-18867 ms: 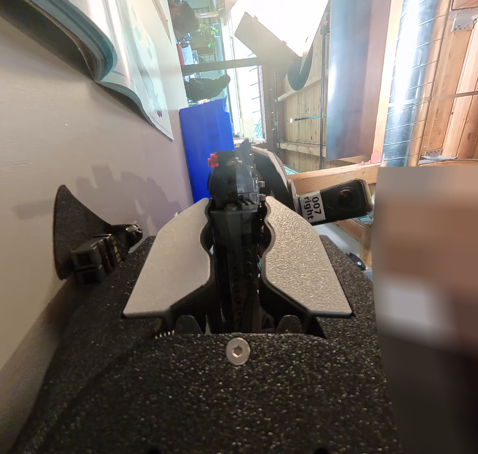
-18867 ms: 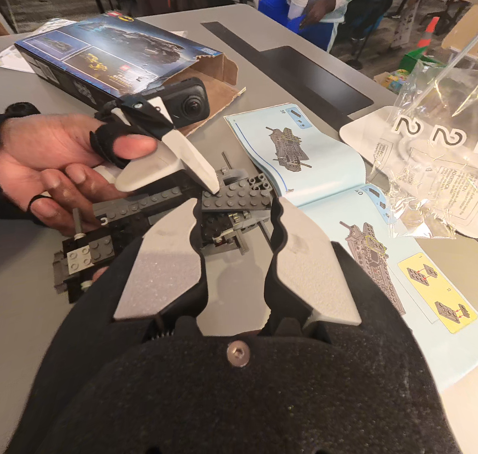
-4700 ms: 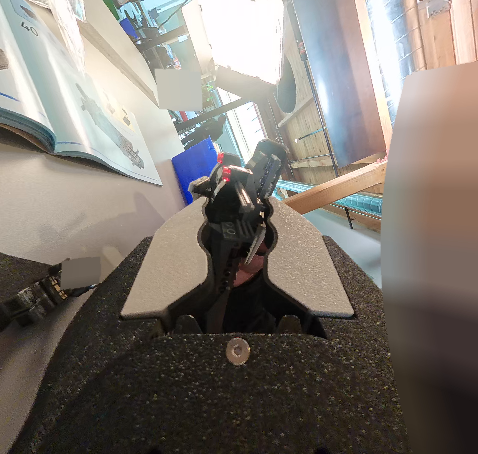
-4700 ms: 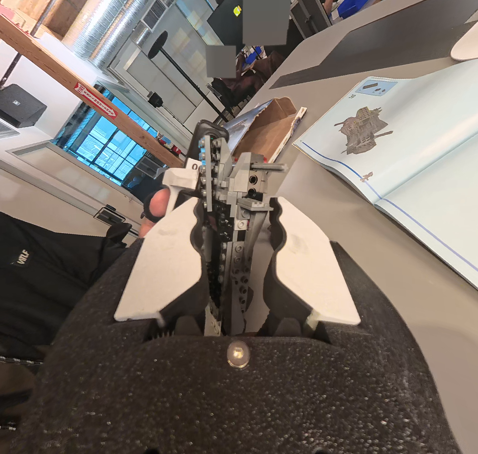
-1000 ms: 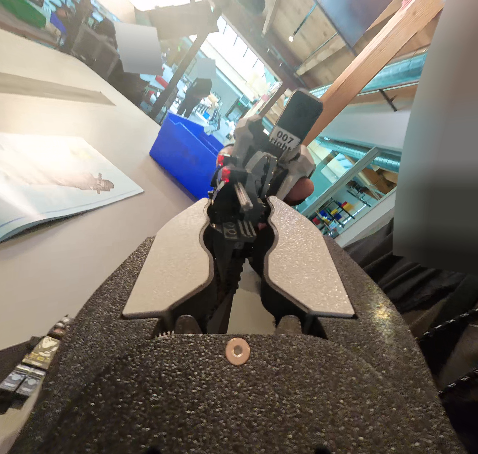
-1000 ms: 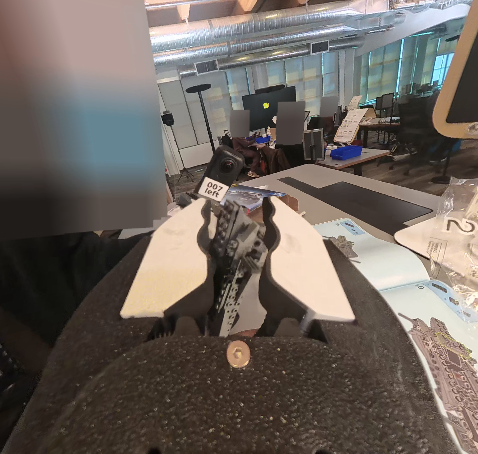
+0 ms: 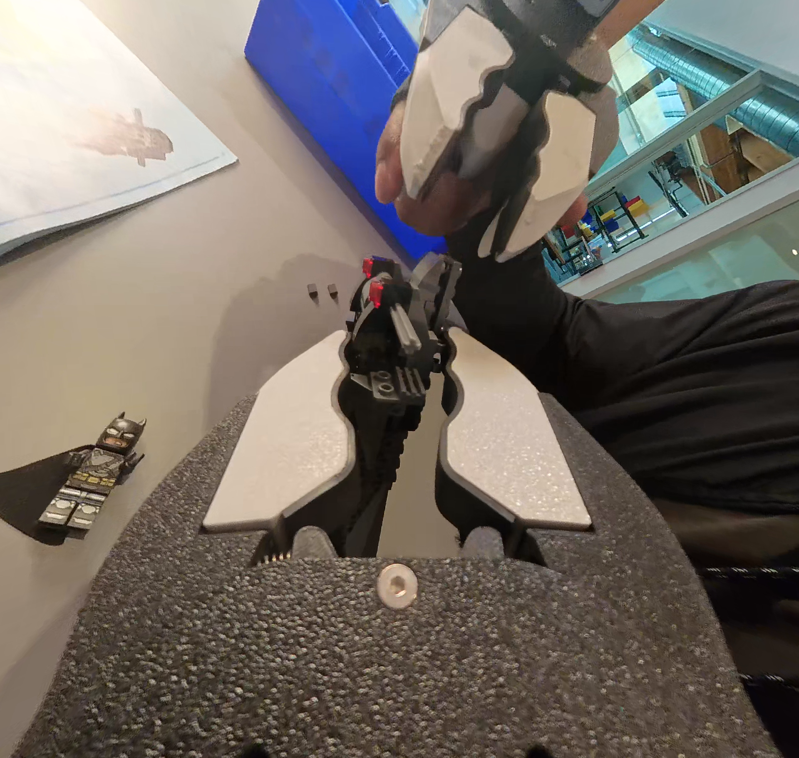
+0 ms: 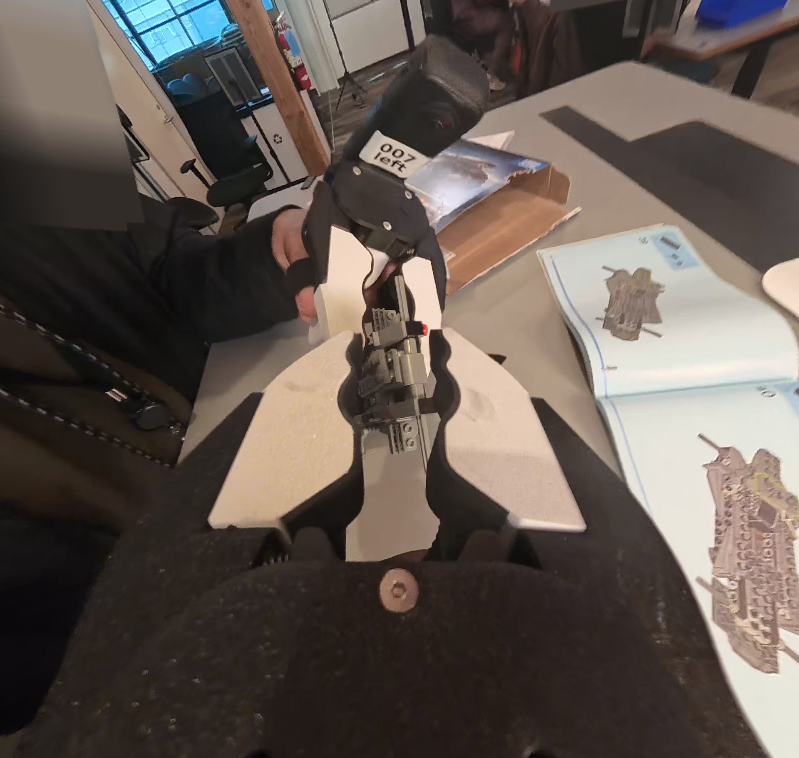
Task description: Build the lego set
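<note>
My left gripper [image 7: 395, 339] is shut on a black and grey brick model [image 7: 389, 348] with red studs, held upright above the grey table [image 7: 173, 348]. My right gripper [image 7: 462, 218] hovers just above the model's far end with its fingers apart and nothing between them. In the right wrist view the model [image 8: 389, 374] shows through the gap of my right gripper [image 8: 397, 339], with space on both sides. The left gripper [image 8: 385, 305] grips it from the far end.
A caped minifigure [image 7: 93, 473] lies on the table at the left. Two small dark pieces [image 7: 322, 292] lie near a blue bin [image 7: 328, 58]. An open instruction booklet [image 8: 670, 348] lies to the right, and a torn cardboard box [image 8: 488, 205] sits behind. About 5 cm separates my left fingertips from my right.
A second ago both grippers held the model in the air. The right gripper has let go, drawn back off it and narrowed its jaws. The left gripper has brought the model lower, towards the table.
</note>
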Tool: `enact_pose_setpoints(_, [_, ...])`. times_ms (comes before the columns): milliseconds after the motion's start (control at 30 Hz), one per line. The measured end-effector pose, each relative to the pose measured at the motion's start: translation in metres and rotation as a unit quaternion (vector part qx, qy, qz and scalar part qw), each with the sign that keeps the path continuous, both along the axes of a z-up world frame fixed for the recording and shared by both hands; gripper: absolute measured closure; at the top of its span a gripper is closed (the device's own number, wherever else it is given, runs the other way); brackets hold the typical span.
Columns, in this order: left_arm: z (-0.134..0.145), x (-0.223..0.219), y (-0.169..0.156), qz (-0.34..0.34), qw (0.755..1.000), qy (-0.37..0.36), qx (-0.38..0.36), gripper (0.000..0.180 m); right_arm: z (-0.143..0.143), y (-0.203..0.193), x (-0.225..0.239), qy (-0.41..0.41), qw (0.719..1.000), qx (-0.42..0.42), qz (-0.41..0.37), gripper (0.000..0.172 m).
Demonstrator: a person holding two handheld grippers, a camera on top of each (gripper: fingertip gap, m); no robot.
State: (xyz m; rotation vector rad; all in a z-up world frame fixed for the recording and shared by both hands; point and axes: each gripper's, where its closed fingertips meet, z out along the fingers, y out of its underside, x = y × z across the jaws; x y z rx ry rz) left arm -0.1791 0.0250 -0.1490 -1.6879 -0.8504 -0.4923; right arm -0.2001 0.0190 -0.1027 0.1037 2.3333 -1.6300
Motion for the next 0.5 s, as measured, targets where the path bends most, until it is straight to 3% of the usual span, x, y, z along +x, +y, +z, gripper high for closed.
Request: enact_pose_setpoints(500, [-0.005, 0.002, 0.003, -0.003, 1.000, -0.026, 0.001, 0.142, -0.023, 0.000, 0.009, -0.036, 0.998, 0.032, 0.026, 0.155])
